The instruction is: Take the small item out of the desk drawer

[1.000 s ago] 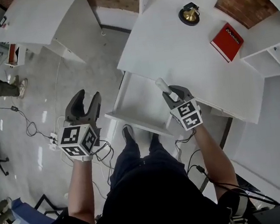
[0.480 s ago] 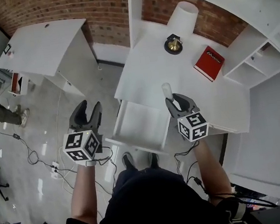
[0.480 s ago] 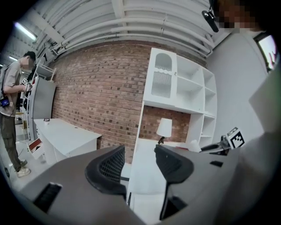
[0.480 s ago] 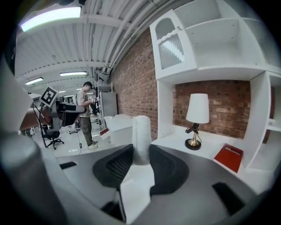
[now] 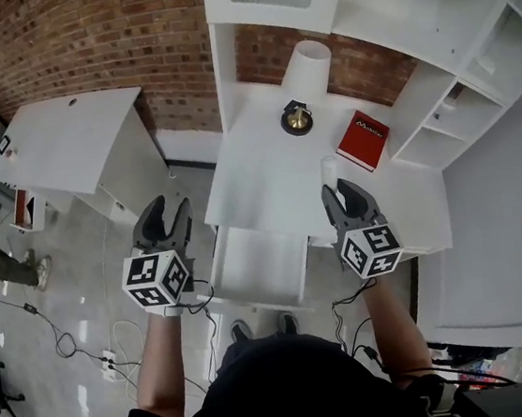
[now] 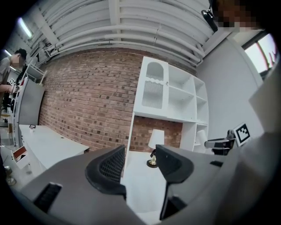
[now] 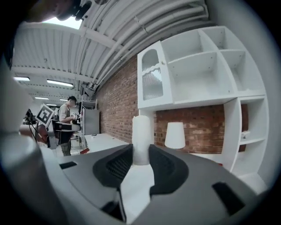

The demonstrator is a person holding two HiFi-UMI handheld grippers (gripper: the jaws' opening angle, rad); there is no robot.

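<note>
Between right gripper (image 5: 341,187) jaws, the tube (image 7: 141,136) is pinched, out of the drawer (image 5: 261,267) already. Left gripper (image 5: 168,208) jaws are spread, empty. Job's basically done.

desk (image 5: 267,183): smooth matt | wall (image 5: 81,46): rough brick | lamp base (image 5: 298,119): glossy metal

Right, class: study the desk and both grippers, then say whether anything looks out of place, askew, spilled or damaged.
Only the drawer stands out: it is pulled out from the front of the desk. The right gripper holds a white cylinder upright above the desk. Nothing looks spilled or broken.
</note>
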